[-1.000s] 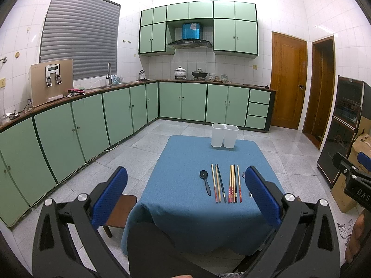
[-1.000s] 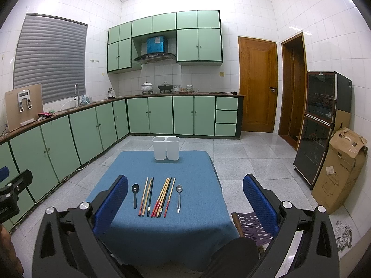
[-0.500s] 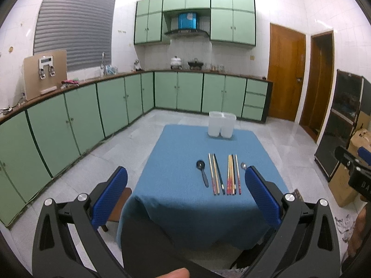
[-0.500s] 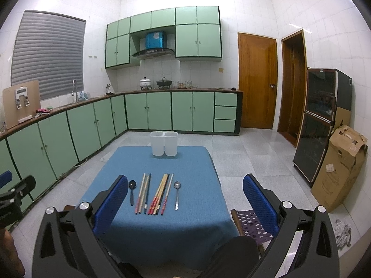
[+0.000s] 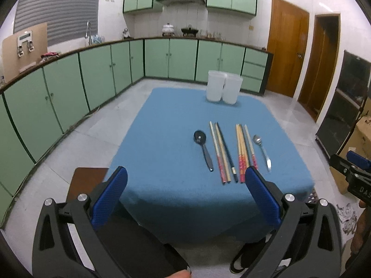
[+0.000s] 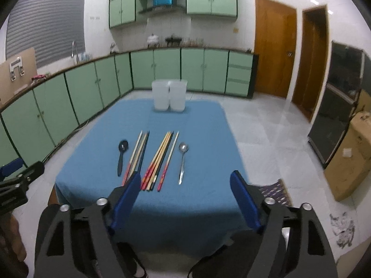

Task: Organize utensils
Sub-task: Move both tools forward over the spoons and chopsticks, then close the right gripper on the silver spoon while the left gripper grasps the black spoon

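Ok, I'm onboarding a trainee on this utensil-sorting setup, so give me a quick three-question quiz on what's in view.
1. True or false: the white double holder already contains chopsticks.
2. Which spoon lies at the row's left end: A) black spoon, B) metal spoon?
3. What does the right gripper hold?

Key:
1. False; nothing shows in it, and the chopsticks lie on the blue tablecloth.
2. A.
3. Nothing; its jaws have just been closing partway, with nothing between them.

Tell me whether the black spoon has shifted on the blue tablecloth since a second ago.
No. The black spoon still lies just left of the chopsticks, in line with them; only the camera has come closer.
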